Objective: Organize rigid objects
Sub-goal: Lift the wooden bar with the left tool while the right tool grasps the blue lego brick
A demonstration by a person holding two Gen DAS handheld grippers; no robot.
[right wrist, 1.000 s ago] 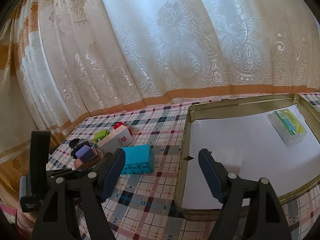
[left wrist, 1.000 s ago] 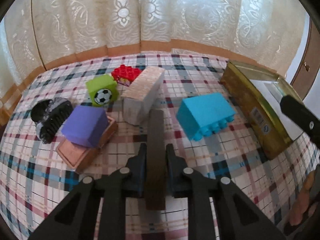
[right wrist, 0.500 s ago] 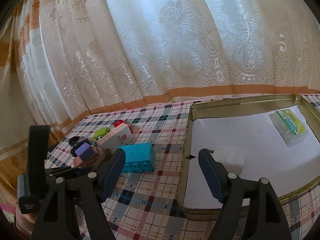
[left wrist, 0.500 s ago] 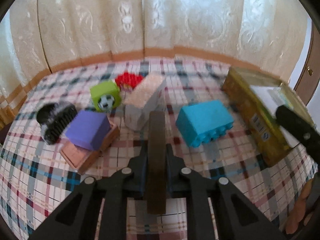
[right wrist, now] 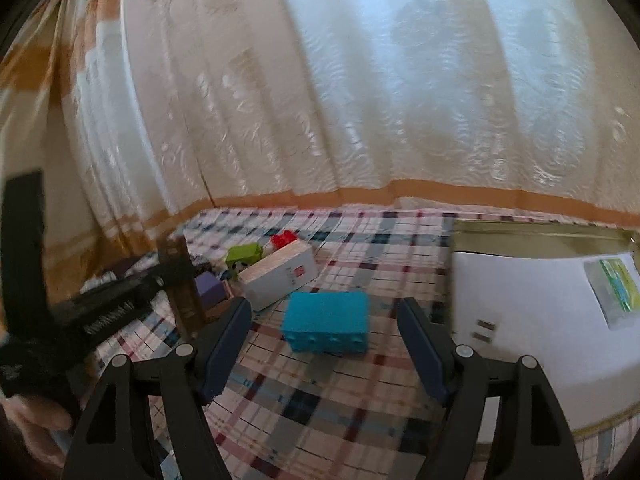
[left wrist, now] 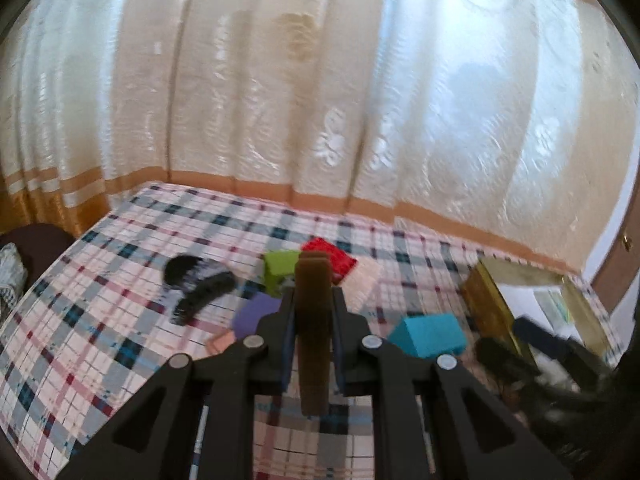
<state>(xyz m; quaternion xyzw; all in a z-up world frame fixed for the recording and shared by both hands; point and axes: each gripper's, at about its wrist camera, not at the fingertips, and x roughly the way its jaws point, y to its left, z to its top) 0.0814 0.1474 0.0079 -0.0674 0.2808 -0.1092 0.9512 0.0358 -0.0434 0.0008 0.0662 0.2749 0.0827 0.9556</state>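
Observation:
My left gripper [left wrist: 312, 312] is shut on a flat dark brown block [left wrist: 314, 332] and holds it above the checked tablecloth; the block also shows in the right wrist view [right wrist: 184, 288]. My right gripper [right wrist: 324, 320] is open and empty, with the blue toy brick [right wrist: 326, 322] lying on the cloth between and beyond its fingers. The gold tin [right wrist: 540, 236], lined with white paper, lies to the right and holds a small green-and-white pack [right wrist: 612, 288]. The blue brick [left wrist: 430, 334] and tin [left wrist: 488, 300] also show in the left wrist view.
On the cloth lie a white box [right wrist: 280, 278], a green cube [left wrist: 280, 266], a red brick [left wrist: 332, 258], a purple block [left wrist: 256, 316] on a pink one, and a black brush [left wrist: 200, 284]. Lace curtains hang close behind the table.
My left gripper has lifted and tilted up with the brown block, so the objects sit lower and farther in its view. My right gripper has moved left toward the blue brick.

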